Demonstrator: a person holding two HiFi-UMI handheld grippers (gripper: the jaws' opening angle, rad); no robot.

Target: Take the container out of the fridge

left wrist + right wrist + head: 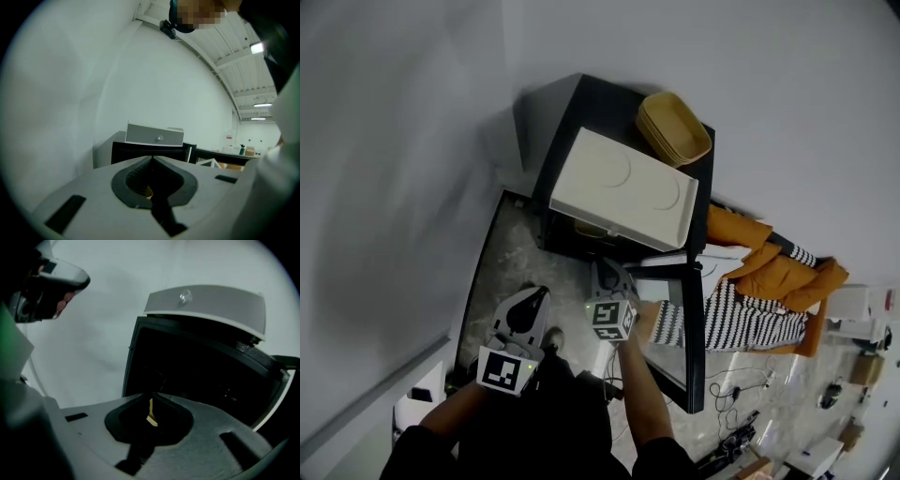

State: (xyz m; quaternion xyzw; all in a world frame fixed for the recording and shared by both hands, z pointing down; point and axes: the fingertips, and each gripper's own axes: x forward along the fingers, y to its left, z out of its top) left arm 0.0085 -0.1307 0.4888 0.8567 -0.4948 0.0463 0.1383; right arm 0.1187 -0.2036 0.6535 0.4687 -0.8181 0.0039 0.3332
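Observation:
A black fridge (572, 122) stands against the wall with its door (694, 328) swung open to the right. Its inside (197, 366) is dark in the right gripper view, so I cannot make out a container there. In the head view a pale tan edge (586, 228) shows in the opening, under the white box (623, 187) on top. My right gripper (606, 269) is shut and empty, just in front of the opening. My left gripper (538, 294) hangs lower left of it, also shut and empty, pointing at the fridge (150, 151) from farther back.
Stacked tan bowls (673, 127) sit on the fridge behind the white box. An orange jacket (769, 272) and a striped cloth (731, 314) lie right of the door. Cables (741, 384) trail on the floor. A white wall (394, 169) runs along the left.

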